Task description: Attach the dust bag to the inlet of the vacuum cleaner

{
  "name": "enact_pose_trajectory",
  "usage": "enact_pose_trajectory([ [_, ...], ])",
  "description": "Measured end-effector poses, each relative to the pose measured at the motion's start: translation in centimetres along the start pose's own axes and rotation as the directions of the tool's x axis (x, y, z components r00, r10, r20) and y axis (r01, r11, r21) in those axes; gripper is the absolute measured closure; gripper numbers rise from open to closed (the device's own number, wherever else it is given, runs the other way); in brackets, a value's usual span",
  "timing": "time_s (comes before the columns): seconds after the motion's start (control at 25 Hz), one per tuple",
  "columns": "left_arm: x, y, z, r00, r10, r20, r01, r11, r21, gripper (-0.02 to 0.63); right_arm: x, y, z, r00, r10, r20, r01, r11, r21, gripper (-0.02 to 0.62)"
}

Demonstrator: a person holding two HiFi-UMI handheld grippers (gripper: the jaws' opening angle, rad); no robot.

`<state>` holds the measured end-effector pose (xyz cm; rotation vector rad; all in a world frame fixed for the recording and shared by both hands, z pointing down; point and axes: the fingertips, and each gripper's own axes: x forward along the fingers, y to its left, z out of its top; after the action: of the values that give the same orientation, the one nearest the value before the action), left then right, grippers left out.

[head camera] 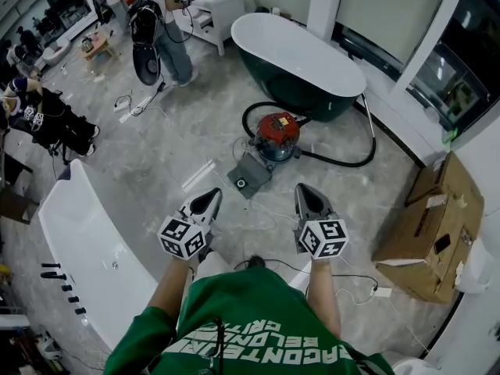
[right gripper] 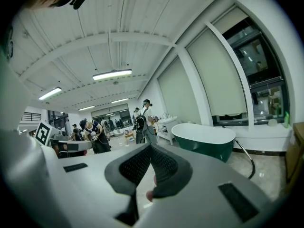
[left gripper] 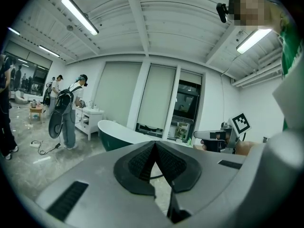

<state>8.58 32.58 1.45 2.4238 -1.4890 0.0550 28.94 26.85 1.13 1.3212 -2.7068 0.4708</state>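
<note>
The vacuum cleaner (head camera: 276,136), a red-topped canister on a blue base, stands on the marble floor in front of me, and its black hose (head camera: 344,161) loops around it. A flat grey dust bag (head camera: 251,175) with a round collar hole lies on the floor just in front of the vacuum. My left gripper (head camera: 210,197) (left gripper: 154,144) and right gripper (head camera: 305,191) (right gripper: 149,147) hover side by side at waist height, short of the bag. Both point toward it, shut, with nothing between their pads.
A dark green bathtub (head camera: 298,62) stands behind the vacuum. A white tub (head camera: 87,241) is close at my left and an open cardboard box (head camera: 437,223) at my right. Cables and a power strip (head camera: 381,291) lie on the floor. People stand at the back left.
</note>
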Motion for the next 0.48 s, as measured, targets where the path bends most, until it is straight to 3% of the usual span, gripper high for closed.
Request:
enact_pose_trajectory([
  [0.24, 1.0, 1.0, -0.4, 1.0, 0.012, -0.015, -0.012, 1.0, -0.018, 0.603, 1.4, 0.6, -0.2, 0.999, 0.032, -0.026, -0.033, 0.999, -0.021, 0.588],
  [0.48, 3.1, 2.5, -1.7, 0.999, -0.026, -0.04, 0.024, 0.999, -0.047, 0.601, 3.4, 1.2, -0.3, 0.998, 0.051, -0.035, -0.052, 0.998, -0.029, 0.588],
])
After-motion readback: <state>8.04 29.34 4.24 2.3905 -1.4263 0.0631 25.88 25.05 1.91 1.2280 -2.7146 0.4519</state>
